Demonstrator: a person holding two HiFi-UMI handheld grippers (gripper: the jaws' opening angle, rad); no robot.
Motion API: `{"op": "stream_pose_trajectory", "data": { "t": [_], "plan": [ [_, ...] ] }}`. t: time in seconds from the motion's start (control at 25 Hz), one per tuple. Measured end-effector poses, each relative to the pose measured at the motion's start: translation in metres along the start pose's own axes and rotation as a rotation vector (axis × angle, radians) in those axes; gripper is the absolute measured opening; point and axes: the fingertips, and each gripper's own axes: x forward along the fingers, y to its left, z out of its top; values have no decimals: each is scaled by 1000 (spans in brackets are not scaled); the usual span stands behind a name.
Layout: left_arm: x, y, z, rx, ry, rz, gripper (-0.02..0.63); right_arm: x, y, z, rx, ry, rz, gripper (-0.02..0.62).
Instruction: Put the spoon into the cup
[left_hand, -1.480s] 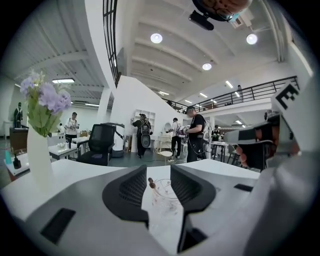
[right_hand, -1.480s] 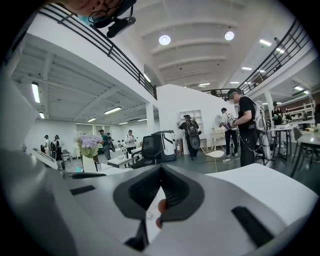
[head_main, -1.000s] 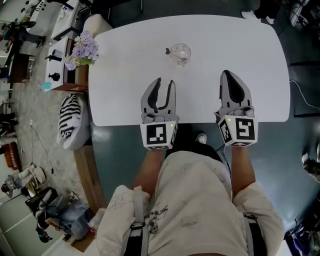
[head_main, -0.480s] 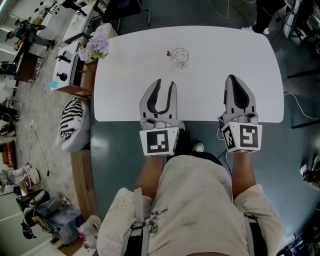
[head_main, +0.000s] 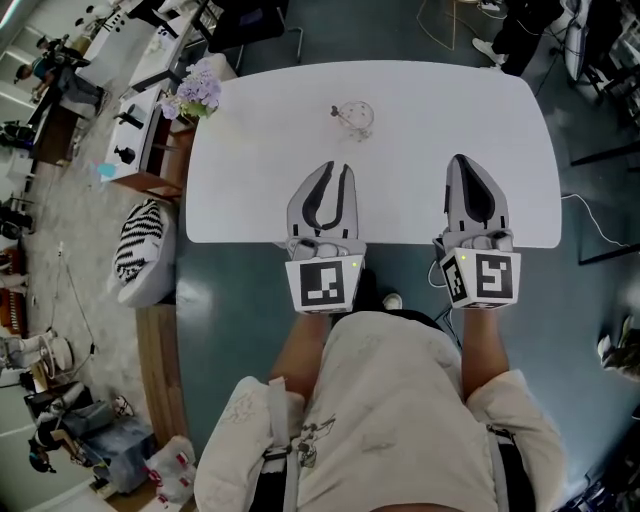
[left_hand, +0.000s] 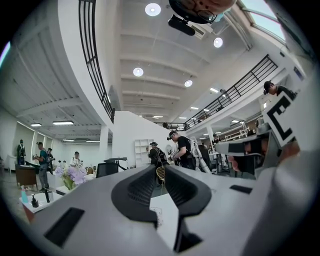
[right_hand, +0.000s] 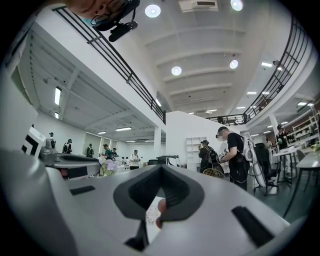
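Note:
A clear glass cup (head_main: 357, 114) stands near the far edge of the white table (head_main: 250, 170). A thin dark piece (head_main: 336, 110) at its left rim may be the spoon; whether it is inside or beside the cup I cannot tell. My left gripper (head_main: 337, 168) hovers over the table's near part, well short of the cup. Its jaws are closing with nothing between them, and a slit remains at the tips (left_hand: 160, 172). My right gripper (head_main: 465, 162) hovers to the right, shut and empty, its fingertips meeting (right_hand: 160, 169). Both point level.
Purple flowers (head_main: 196, 92) stand on a side stand left of the table. A striped cushion (head_main: 137, 252) lies on the floor below them. A dark chair (head_main: 250, 18) is beyond the far edge. A standing person's legs (head_main: 512, 35) show at the top right.
The left jaws have narrowed from a wide U to nearly together. Both grippers rose a little over the table's near edge. The right jaws stay shut.

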Motion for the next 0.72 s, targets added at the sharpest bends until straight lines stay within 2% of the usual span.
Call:
{"op": "stream_pose_trajectory", "data": {
  "t": [0.28,0.72],
  "plan": [
    [1,4,1,0,1,14,12,3,4,1,-25,-1,17,-8],
    [7,4,1,-2,8,22,11,7,2,-2,-51,-1,29,-8]
  ]
}}
